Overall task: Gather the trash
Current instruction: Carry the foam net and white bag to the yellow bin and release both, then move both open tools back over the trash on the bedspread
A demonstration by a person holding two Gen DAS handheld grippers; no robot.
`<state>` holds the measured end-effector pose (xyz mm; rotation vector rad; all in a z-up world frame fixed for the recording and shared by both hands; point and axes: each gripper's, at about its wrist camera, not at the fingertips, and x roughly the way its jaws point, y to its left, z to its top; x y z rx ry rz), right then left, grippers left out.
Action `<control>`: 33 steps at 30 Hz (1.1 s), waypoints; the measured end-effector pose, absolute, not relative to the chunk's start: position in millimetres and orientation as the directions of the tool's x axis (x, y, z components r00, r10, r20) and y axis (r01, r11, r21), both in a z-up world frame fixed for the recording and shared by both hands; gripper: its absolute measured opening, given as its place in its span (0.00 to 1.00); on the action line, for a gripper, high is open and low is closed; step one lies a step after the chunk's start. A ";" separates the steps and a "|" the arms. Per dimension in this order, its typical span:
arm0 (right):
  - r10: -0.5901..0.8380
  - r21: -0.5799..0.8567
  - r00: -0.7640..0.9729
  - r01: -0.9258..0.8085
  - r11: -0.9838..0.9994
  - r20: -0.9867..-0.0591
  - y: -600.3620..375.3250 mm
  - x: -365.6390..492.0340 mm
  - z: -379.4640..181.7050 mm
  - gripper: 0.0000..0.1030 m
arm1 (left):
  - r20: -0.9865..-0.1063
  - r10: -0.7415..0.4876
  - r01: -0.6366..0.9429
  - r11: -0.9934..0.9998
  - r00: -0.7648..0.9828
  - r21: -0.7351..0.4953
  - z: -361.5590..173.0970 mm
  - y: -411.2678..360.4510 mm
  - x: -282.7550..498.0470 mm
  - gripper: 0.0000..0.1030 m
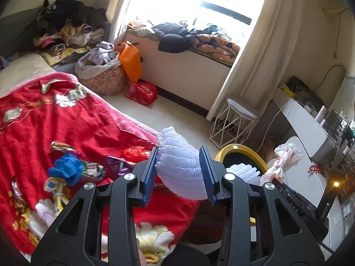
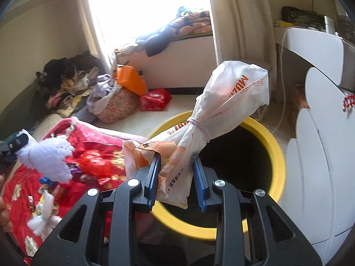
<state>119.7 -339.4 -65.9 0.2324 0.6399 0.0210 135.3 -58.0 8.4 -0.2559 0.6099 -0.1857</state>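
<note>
My left gripper [image 1: 180,155] is shut on a white foam net sleeve [image 1: 179,166], held over the edge of the red bedspread [image 1: 73,122]; the same foam sleeve [image 2: 46,157] shows at the left of the right wrist view. My right gripper [image 2: 176,161] is shut on a tied white plastic bag [image 2: 221,104] with orange print, held above the dark mouth of a yellow-rimmed bin [image 2: 277,153]. That bin [image 1: 233,149] and the bag [image 1: 284,159] also show to the right of my left gripper. Wrappers and a blue crumpled piece [image 1: 66,169] lie on the bedspread.
A white wire stool [image 1: 233,122] stands by the curtain. An orange bag [image 1: 131,62], a red bag [image 1: 143,93] and a floral basket of clothes [image 1: 104,77] sit on the floor near the window seat. A white scalloped cabinet [image 2: 321,155] stands right of the bin.
</note>
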 end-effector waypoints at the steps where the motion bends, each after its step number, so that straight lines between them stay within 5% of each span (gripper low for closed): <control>1: 0.088 0.221 0.801 0.057 0.974 -0.592 -341.4 119.6 -67.8 0.27 | -0.541 -0.250 0.103 0.953 0.803 -0.287 7.8 -63.8 137.7 0.30; 20: 0.141 0.263 0.736 0.052 0.963 -0.663 -370.8 132.1 -96.3 0.29 | -0.608 -0.232 0.146 0.971 0.759 -0.188 -14.6 -174.6 212.7 0.33; 25: 0.110 0.266 0.743 0.095 0.959 -0.661 -379.9 130.8 -96.0 0.51 | -0.619 -0.287 0.194 0.957 0.731 -0.215 -20.7 -189.3 220.4 0.51; 27: 0.093 0.271 0.754 0.117 0.955 -0.650 -384.2 128.3 -94.2 0.56 | -0.610 -0.315 0.221 0.949 0.727 -0.227 -20.2 -189.7 216.5 0.63; 33: 0.059 0.280 0.785 0.148 0.948 -0.617 -389.3 122.9 -84.3 0.66 | -0.596 -0.334 0.243 0.942 0.730 -0.230 -17.0 -181.4 200.6 0.77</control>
